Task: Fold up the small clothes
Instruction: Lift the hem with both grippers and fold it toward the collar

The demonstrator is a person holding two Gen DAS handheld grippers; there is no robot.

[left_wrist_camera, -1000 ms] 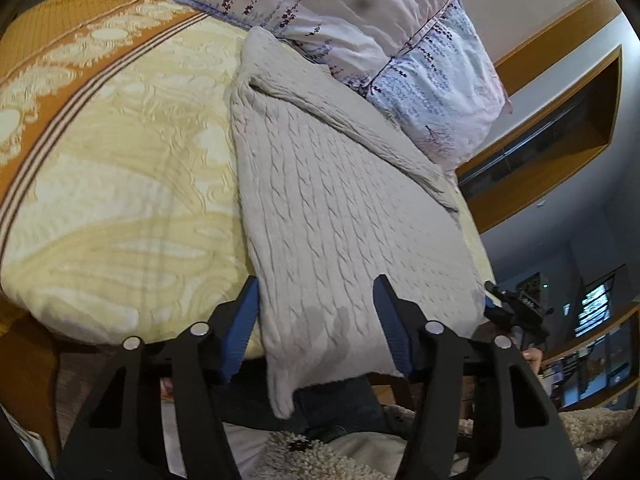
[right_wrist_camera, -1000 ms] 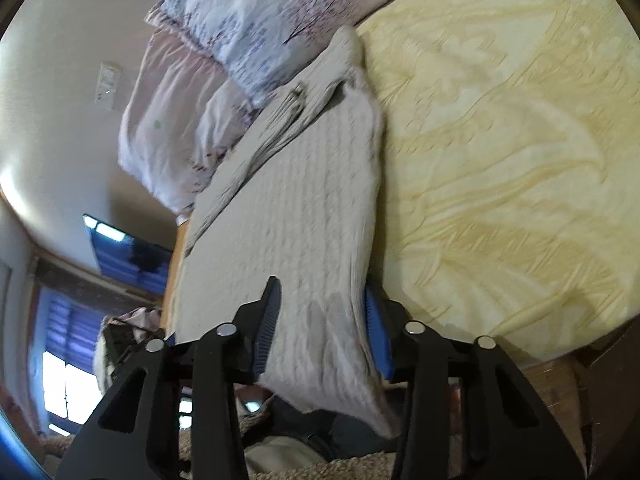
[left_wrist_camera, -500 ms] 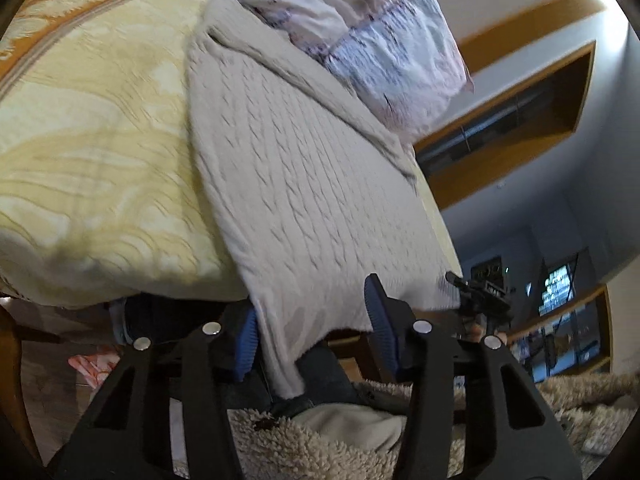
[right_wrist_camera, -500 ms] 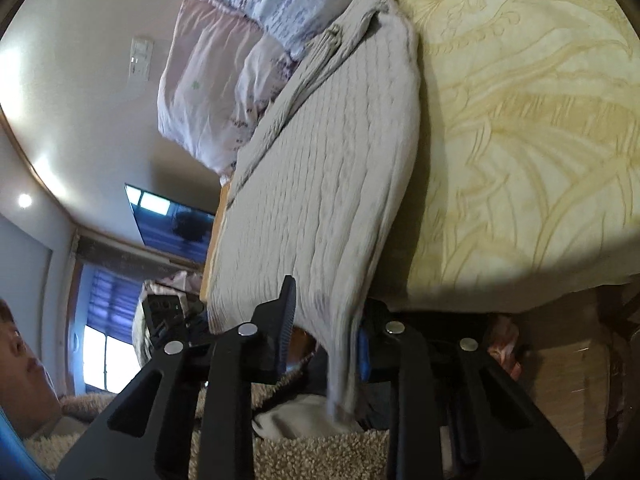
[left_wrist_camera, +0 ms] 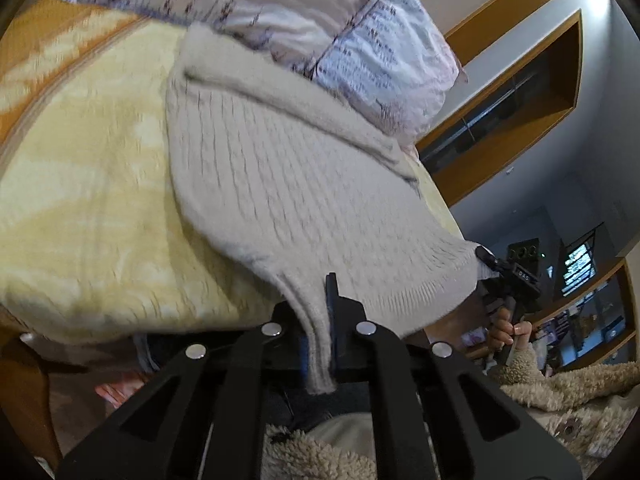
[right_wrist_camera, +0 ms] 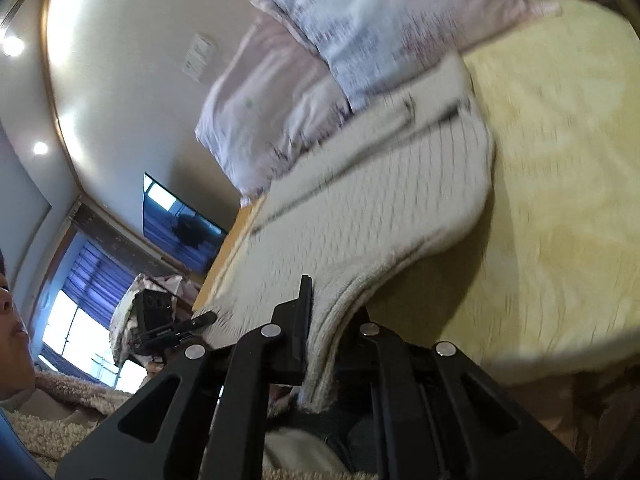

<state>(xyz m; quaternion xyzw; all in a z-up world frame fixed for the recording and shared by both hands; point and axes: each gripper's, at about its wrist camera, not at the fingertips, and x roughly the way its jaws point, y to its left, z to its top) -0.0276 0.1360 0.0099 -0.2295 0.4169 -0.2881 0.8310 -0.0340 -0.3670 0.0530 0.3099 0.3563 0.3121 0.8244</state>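
Both grippers now clamped on the sweater (left_wrist_camera: pixel 288 184) hem at the bed (left_wrist_camera: pixel 88 208) near edge: left gripper (left_wrist_camera: pixel 320 328) & right gripper (right_wrist_camera: pixel 320 340) were spread a sec ago. Hem's lifting, rest still flat toward the pillows (left_wrist_camera: pixel 360 40); fold-over prob. next.

My feeds are bright but motion-smeared, worst across the bedspread (left_wrist_camera: pixel 80 200) and pillows (right_wrist_camera: pixel 320 80); ceiling lights (right_wrist_camera: pixel 12 46) and a window (right_wrist_camera: pixel 76 324) glare in the right view; fisheye edges curve and darken.
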